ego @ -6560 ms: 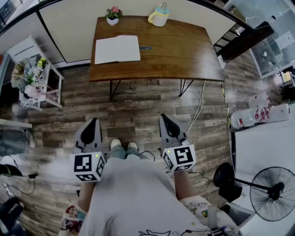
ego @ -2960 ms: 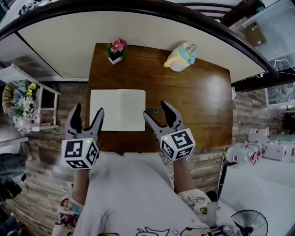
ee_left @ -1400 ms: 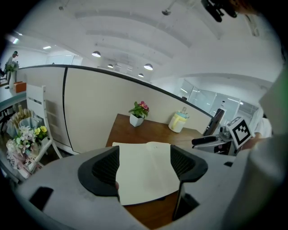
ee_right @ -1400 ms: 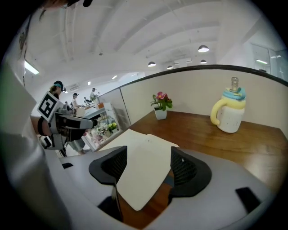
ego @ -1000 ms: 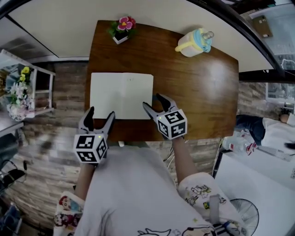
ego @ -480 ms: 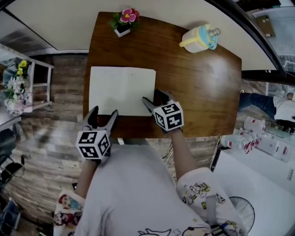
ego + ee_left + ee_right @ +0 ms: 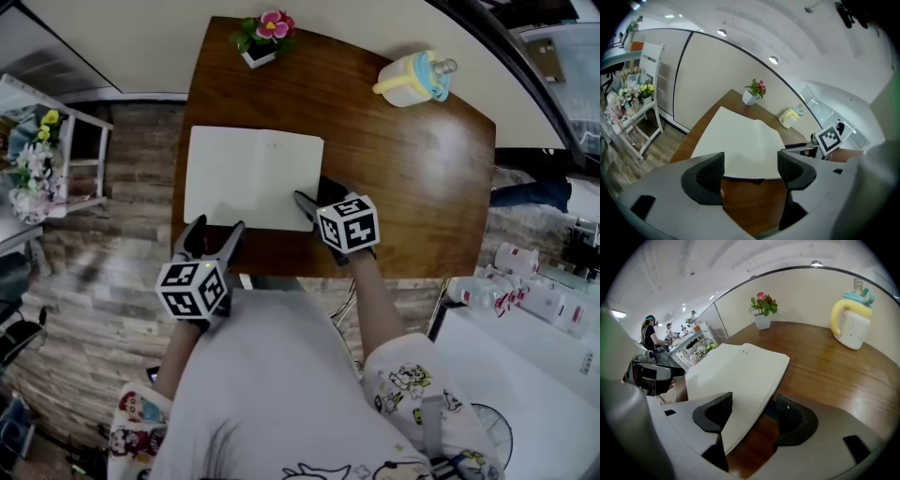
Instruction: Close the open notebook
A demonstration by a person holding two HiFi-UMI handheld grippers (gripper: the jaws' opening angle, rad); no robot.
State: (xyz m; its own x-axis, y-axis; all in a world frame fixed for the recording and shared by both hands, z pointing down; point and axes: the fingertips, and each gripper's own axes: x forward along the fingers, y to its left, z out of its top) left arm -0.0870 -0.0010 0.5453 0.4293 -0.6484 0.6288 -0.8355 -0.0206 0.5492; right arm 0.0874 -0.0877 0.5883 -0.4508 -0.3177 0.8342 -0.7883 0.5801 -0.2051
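Note:
The open notebook (image 7: pixel 253 178) lies flat on the brown table (image 7: pixel 412 178), white pages up. My right gripper (image 7: pixel 314 194) is open at the notebook's near right corner. In the right gripper view the notebook's (image 7: pixel 736 376) right edge runs in between the jaws of the right gripper (image 7: pixel 752 416), one jaw over the page, the other beside the edge. My left gripper (image 7: pixel 214 230) is open at the table's front edge, just short of the notebook. From the left gripper view the notebook (image 7: pixel 740 145) lies ahead of the left gripper (image 7: pixel 751 169), which holds nothing.
A small potted flower (image 7: pixel 267 37) stands at the table's back left and a yellow and blue jug (image 7: pixel 412 80) at the back right. A white shelf with flowers (image 7: pixel 37 159) stands on the wooden floor to the left. A person (image 7: pixel 649 336) stands far off.
My right gripper has moved forward and now straddles the notebook's right edge at the near corner. The left gripper has hardly moved. The notebook lies as before.

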